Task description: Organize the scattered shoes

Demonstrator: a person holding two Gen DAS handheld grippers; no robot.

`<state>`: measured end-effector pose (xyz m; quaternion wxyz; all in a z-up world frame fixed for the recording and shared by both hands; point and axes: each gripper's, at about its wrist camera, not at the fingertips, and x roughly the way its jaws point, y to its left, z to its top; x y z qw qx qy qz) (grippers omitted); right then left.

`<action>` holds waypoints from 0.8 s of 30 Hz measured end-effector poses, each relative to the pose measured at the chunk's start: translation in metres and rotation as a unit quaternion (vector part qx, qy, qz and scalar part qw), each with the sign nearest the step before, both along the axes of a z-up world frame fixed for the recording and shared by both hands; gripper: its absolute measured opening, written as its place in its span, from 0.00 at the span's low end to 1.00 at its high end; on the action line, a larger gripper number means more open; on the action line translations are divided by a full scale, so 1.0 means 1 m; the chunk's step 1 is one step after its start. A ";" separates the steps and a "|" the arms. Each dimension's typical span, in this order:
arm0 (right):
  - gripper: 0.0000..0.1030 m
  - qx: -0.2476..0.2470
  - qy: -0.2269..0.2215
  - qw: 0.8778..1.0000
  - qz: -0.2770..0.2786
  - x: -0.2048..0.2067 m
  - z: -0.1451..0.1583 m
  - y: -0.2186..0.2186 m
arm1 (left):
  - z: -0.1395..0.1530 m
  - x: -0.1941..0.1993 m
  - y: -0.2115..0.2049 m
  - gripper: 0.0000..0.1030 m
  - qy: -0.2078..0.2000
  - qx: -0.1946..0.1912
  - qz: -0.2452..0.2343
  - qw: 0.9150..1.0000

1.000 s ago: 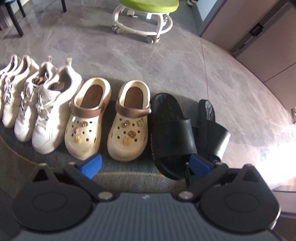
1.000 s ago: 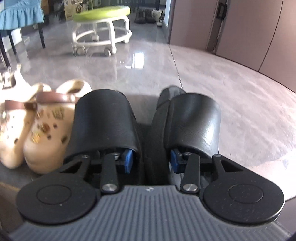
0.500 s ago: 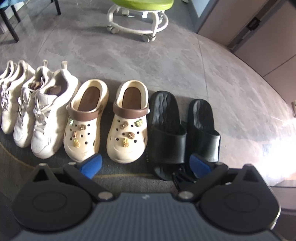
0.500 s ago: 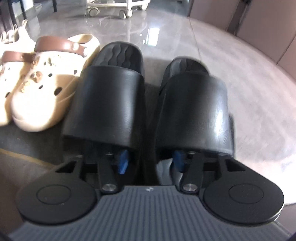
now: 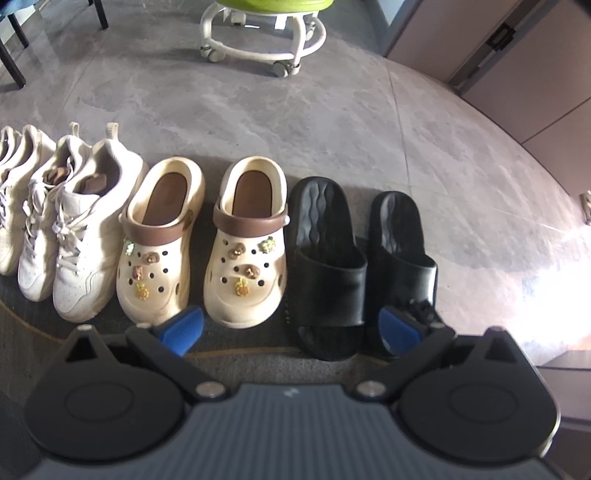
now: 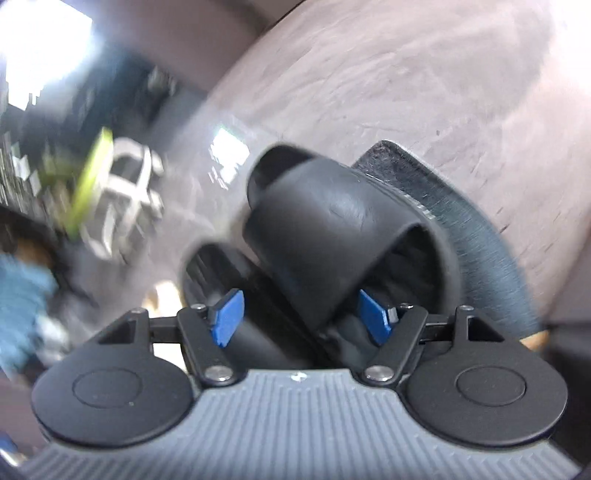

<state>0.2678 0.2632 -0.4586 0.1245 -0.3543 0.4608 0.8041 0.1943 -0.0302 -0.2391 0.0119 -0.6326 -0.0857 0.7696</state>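
In the left wrist view a row of shoes stands on a dark mat (image 5: pixel 37 332): white sneakers (image 5: pixel 85 240), two cream clogs (image 5: pixel 159 251) with brown straps, then two black slides. The left slide (image 5: pixel 328 266) and right slide (image 5: pixel 402 251) lie flat, side by side. My left gripper (image 5: pixel 291 332) hovers open above the toes with nothing in it. The right wrist view is blurred and rolled. There my right gripper (image 6: pixel 300 317) is opening, with the right slide's strap (image 6: pixel 332 221) between its blue pads, which stand off it.
A green-topped stool (image 5: pixel 262 37) on castors stands on the grey floor beyond the row. Dark chair legs (image 5: pixel 99 11) are at the far left. Cabinet doors (image 5: pixel 517 55) line the right side. The mat's edge (image 6: pixel 480 229) runs close beside the right slide.
The right slide, held tilted on its edge a second ago, now lies flat beside its partner. My right gripper's jaws have widened and the gripper has rolled. The left gripper has hardly moved.
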 end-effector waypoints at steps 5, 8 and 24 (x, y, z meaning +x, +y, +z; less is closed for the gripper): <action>0.65 0.050 -0.017 0.999 0.001 -0.015 -0.008 0.003 | -0.002 -0.001 -0.001 1.00 -0.007 0.004 0.003 1.000; 0.64 0.104 -0.022 0.993 0.045 -0.025 -0.004 0.002 | -0.003 -0.002 -0.002 1.00 -0.008 0.006 0.004 1.000; 0.13 0.114 -0.034 0.975 0.187 -0.008 -0.013 0.004 | -0.004 -0.003 -0.005 1.00 -0.013 0.014 0.011 1.000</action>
